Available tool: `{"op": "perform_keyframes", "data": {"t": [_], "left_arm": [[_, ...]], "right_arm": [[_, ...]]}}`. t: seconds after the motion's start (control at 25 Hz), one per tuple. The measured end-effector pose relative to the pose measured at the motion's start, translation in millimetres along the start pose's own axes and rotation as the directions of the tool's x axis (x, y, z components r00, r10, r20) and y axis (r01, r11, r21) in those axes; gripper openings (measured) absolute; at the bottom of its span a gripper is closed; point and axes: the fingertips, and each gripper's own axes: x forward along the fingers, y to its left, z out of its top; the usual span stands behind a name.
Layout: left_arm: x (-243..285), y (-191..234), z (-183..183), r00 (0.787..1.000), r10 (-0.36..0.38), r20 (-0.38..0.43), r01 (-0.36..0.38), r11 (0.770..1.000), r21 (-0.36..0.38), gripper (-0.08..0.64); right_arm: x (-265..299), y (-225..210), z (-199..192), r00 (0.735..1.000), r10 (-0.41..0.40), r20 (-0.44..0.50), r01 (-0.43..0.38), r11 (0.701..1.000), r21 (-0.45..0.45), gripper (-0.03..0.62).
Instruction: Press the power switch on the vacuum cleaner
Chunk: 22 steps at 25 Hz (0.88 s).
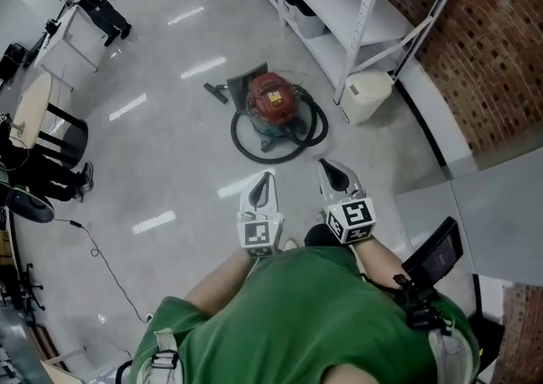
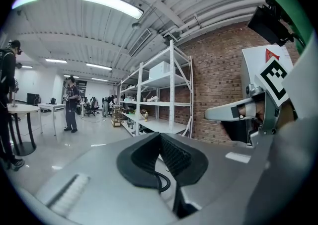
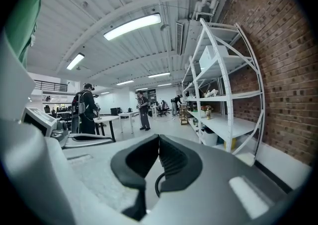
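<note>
The red vacuum cleaner (image 1: 271, 100) stands on the grey floor ahead of me, ringed by its coiled black hose (image 1: 280, 143); its floor nozzle (image 1: 216, 91) lies to its left. No switch can be made out at this distance. My left gripper (image 1: 268, 177) and right gripper (image 1: 326, 164) are held side by side at chest height, well short of the vacuum, pointing toward it. Both are shut with nothing between the jaws. The left gripper (image 2: 160, 136) and the right gripper (image 3: 159, 138) show only the room over their closed tips; the vacuum is out of both gripper views.
White metal shelving (image 1: 356, 1) runs along the brick wall (image 1: 501, 35) on the right, with a white bin (image 1: 366, 94) at its foot. People stand at tables (image 1: 59, 30) at the back left. A thin cable (image 1: 102, 259) trails over the floor on the left.
</note>
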Motion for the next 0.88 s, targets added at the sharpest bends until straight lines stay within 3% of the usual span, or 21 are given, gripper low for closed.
{"op": "perform_keyframes", "data": {"t": [0.2, 0.4, 0.88], "left_arm": [[21, 8, -2, 0.999, 0.026, -0.023, -0.026, 0.999, -0.019, 0.008], [57, 20, -12, 0.996, 0.079, -0.044, -0.079, 0.997, 0.009, 0.008], [171, 35, -13, 0.980, 0.159, -0.118, -0.158, 0.987, 0.012, 0.008]], "right_arm": [[24, -19, 1, 1.000, 0.022, -0.010, -0.022, 1.000, 0.002, 0.003], [59, -44, 3, 0.998, 0.064, -0.012, -0.064, 0.998, 0.003, 0.003], [156, -116, 5, 0.985, 0.156, -0.077, -0.153, 0.987, 0.040, 0.003]]}}
